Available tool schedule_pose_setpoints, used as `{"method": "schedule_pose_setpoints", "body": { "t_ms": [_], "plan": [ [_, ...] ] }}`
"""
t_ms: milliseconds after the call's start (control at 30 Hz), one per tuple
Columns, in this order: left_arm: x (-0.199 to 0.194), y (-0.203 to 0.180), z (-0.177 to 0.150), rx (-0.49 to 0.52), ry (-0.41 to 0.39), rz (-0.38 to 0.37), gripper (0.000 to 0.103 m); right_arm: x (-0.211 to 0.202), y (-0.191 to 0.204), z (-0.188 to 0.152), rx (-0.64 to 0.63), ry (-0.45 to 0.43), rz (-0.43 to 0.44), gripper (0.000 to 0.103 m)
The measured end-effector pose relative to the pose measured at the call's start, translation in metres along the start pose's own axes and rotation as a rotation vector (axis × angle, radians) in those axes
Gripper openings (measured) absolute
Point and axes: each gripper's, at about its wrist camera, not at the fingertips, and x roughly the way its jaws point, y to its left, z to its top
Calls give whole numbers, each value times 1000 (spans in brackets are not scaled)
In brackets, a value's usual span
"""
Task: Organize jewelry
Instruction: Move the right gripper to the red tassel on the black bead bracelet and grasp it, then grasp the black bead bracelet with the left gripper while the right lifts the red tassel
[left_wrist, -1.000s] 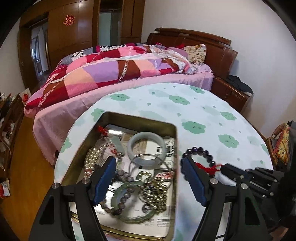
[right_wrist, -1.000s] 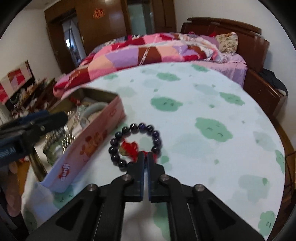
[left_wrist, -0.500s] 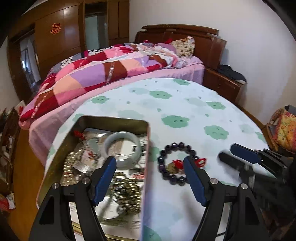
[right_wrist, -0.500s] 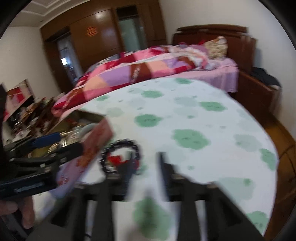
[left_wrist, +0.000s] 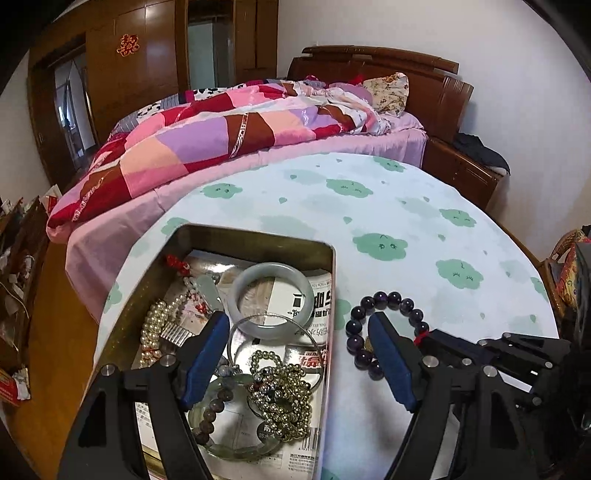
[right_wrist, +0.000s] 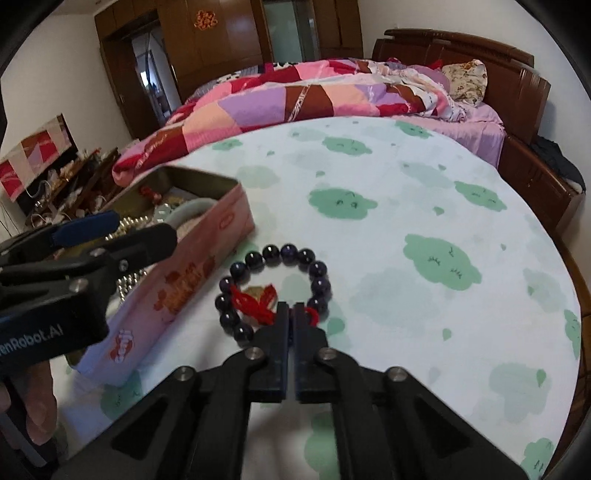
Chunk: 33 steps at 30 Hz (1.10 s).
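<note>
Your left gripper (left_wrist: 299, 354) is matte black with blue pads (left_wrist: 207, 360) on its fingers and silver screws at the pivots; white lettering ending "enRobot.AI" marks its body. Your right gripper (right_wrist: 291, 314) is black too, with silver screws along its linkages.

Your left wrist view looks steeply down over the tin (left_wrist: 258, 236) on the worktop (left_wrist: 406, 221), close in. Your right wrist view sits just beside it, angled down at the dark bead bracelet (right_wrist: 273, 254). Both face the bed (left_wrist: 221, 125) and share tin and bracelet.
</note>
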Motion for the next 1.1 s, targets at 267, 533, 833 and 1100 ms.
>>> {"method": "schedule_pose_setpoints", "body": {
  "t_ms": [267, 533, 833, 1100],
  "plan": [
    [-4, -11, 2, 27, -9, -24, 78, -50, -24, 1, 96, -173, -54, 3],
    [-5, -56, -1, 164, -20, -74, 78, -62, -61, -1, 201, -199, -151, 3],
    [20, -94, -15, 273, 47, -119, 75, -45, -71, -17, 240, -154, -143, 3],
    [46, -100, -25, 270, 137, -167, 42, -52, -82, -22, 271, -157, -123, 4]
  ]
}}
